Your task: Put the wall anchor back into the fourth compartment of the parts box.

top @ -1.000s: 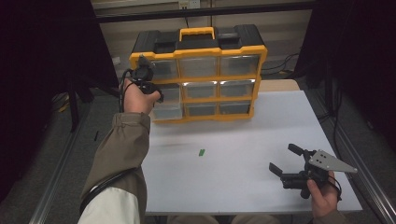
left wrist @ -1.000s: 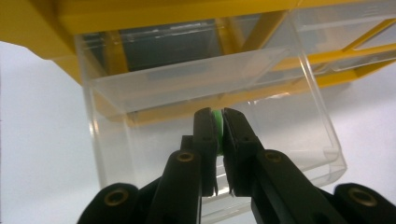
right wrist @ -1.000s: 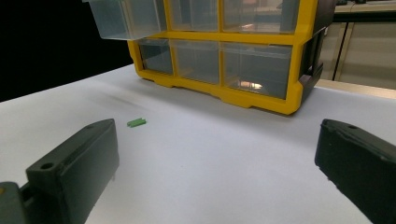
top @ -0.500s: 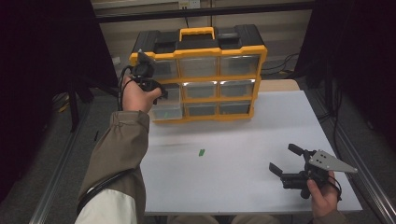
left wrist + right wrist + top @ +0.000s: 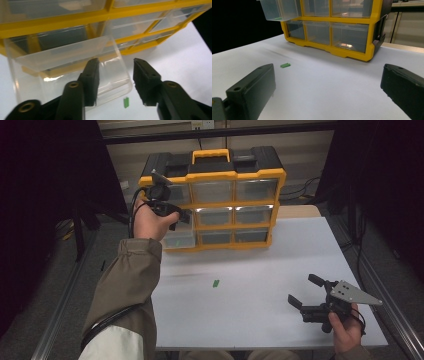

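Note:
A yellow and black organiser cabinet [image 5: 215, 195] with clear drawers stands at the back of the white table [image 5: 260, 265]. Its lower left drawer [image 5: 179, 239] is pulled out. My left gripper [image 5: 176, 216] hovers just above that drawer. Its jaws have just been opening and stand apart with nothing gripped; in the left gripper view the drawer [image 5: 67, 65] lies behind and below them. A small green piece [image 5: 215, 283] lies on the table in front of the cabinet. My right gripper [image 5: 303, 290] rests open near the front right corner, well to the right of the green piece [image 5: 285, 65].
The cabinet [image 5: 332, 25] fills the back middle of the table, with its carry handle [image 5: 210, 155] on top. Cables [image 5: 300, 190] run behind it on the right. Dark surroundings and a metal rail [image 5: 65, 310] flank the table on the left.
My left gripper has let go of the drawer, its jaws have opened, and the hand has lifted a little. The drawer stays pulled out. The right hand has not moved.

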Demonstrator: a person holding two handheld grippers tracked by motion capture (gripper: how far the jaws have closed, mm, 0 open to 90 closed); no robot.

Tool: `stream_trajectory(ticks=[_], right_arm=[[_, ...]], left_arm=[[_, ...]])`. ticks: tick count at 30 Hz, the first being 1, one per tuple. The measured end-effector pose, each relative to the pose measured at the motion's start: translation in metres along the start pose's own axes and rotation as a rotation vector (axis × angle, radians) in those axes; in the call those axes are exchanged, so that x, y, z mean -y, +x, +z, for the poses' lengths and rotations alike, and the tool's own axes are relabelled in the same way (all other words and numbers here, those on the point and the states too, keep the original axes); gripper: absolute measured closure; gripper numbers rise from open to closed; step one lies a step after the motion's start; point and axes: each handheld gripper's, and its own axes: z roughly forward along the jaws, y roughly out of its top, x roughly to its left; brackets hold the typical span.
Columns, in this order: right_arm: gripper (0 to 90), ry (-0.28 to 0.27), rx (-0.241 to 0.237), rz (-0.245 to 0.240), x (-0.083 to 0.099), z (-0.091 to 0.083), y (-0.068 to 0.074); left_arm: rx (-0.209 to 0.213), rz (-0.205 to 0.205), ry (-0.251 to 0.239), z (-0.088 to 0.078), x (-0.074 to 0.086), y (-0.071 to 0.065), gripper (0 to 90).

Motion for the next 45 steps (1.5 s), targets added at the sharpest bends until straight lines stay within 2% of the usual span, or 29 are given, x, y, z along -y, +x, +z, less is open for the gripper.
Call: stream_trajectory(ticks=[3,6,7,9,11,15,16,20,24,31,37,39,45], right_arm=[[0.0,0.001,0.000,-0.003,0.000,0.000,0.000],[0.0,0.002,-0.004,-0.005,0.000,0.000,0.000],[0.0,0.002,-0.004,-0.005,0.000,0.000,0.000],[0.0,0.003,0.000,-0.002,0.000,0.000,0.000],[0.0,0.002,0.003,-0.002,0.000,0.000,0.000],[0.0,0.002,-0.007,-0.001,0.000,0.000,0.000],[0.0,0.003,-0.004,-0.004,0.000,0.000,0.000],[0.0,-0.001,0.001,-0.003,0.000,0.000,0.000],[0.0,0.002,-0.008,-0.005,0.000,0.000,0.000],[0.0,0.004,-0.006,0.000,0.000,0.001,0.001],[0.0,0.004,-0.014,0.001,0.001,0.001,0.001],[0.0,0.004,-0.014,0.001,0.001,0.001,0.001],[0.0,0.005,-0.014,0.002,0.001,0.001,0.001]], left_arm=[[0.022,0.020,0.009,-0.001,-0.001,-0.002,50.4],[0.023,0.030,0.001,-0.001,-0.001,-0.006,46.0],[0.028,0.017,-0.006,0.000,-0.001,-0.008,45.3],[0.039,0.028,-0.011,0.000,-0.001,-0.009,42.2],[0.037,0.043,0.004,0.001,-0.001,-0.011,40.2],[0.045,0.032,-0.020,0.002,-0.001,-0.016,31.6],[0.053,0.041,-0.011,0.003,-0.001,-0.016,31.1],[0.073,0.067,-0.028,0.005,0.001,-0.020,25.9],[0.097,0.084,-0.048,0.007,0.002,-0.022,22.9],[0.113,0.113,-0.045,0.009,0.004,-0.025,20.9],[0.139,0.117,-0.040,0.013,0.005,-0.029,19.8],[0.141,0.134,-0.030,0.013,0.006,-0.031,19.9],[0.169,0.136,-0.027,0.016,0.007,-0.036,19.8]])
